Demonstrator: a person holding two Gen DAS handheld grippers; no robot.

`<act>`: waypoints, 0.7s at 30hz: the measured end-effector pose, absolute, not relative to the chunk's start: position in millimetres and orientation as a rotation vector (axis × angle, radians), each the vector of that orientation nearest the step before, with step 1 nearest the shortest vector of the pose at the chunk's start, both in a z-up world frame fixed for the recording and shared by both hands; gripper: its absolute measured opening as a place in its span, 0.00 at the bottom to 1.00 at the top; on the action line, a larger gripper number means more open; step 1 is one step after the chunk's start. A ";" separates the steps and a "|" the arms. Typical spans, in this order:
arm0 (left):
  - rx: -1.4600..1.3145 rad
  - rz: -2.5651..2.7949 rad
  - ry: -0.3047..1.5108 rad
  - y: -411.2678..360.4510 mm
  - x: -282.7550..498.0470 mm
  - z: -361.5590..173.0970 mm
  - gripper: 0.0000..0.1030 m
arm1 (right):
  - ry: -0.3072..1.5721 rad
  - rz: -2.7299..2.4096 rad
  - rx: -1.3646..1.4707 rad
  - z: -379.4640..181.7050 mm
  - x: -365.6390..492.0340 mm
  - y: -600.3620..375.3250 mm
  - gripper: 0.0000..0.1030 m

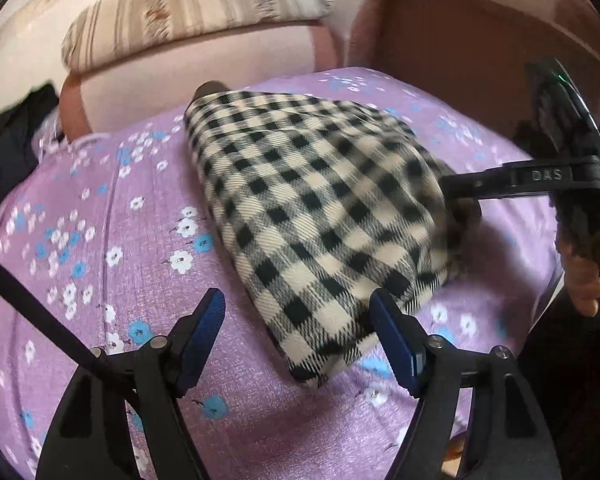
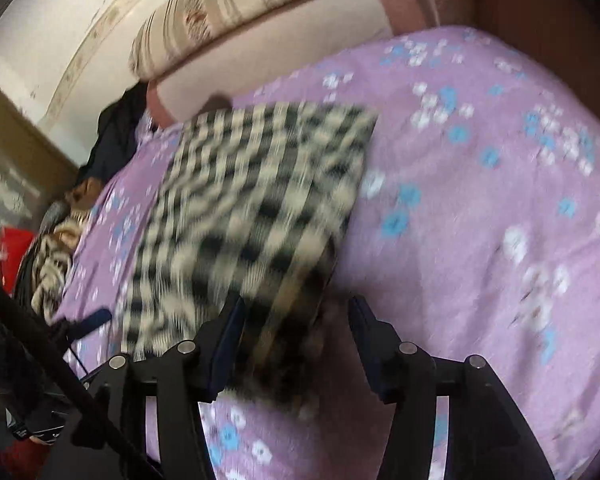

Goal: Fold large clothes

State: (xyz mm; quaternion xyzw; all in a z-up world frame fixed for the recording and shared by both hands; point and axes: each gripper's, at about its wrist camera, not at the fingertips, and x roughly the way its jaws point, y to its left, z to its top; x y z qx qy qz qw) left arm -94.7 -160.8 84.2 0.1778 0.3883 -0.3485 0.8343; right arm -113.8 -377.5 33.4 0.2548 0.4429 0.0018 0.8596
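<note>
A black-and-cream checked garment (image 1: 312,200) lies folded into a thick pad on the purple flowered bedsheet (image 1: 140,280). My left gripper (image 1: 300,316) is open over its near corner, which lies between the blue pads; the right pad is at the fabric's edge. My right gripper (image 2: 296,320) is open too, and the garment (image 2: 252,200) reaches in between its fingers with a gap on the right side. The left wrist view shows the right gripper (image 1: 460,188) at the garment's right edge, held by a hand (image 1: 584,280). Both views are blurred.
A striped pillow (image 1: 188,12) rests on a pink cushion (image 1: 204,72) at the bed's far end, beside a brown wooden board (image 1: 460,40). Dark clothing (image 2: 116,136) and a heap of patterned clothes (image 2: 56,264) lie off the bed's left side. A black strap (image 1: 40,312) crosses the near left.
</note>
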 end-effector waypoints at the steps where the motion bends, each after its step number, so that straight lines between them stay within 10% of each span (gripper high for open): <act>1: 0.408 -0.724 0.800 -163.9 -97.4 81.2 0.72 | 0.940 0.009 0.539 28.2 -111.7 -374.3 0.57; 3: 0.472 -0.698 0.773 -172.2 -100.1 74.4 0.72 | 0.940 0.036 0.564 20.3 -107.7 -371.9 0.52; 5: 0.499 -0.682 0.774 -177.7 -99.9 70.2 0.70 | 0.952 0.055 0.602 16.3 -103.9 -372.4 0.20; 9: 0.540 -0.660 0.833 -181.8 -95.6 69.9 0.16 | 0.901 0.072 0.645 28.5 -111.2 -377.3 0.11; 21: 0.482 -0.669 0.931 -160.7 -93.5 72.5 0.10 | 0.978 0.035 0.791 5.4 -155.4 -389.3 0.08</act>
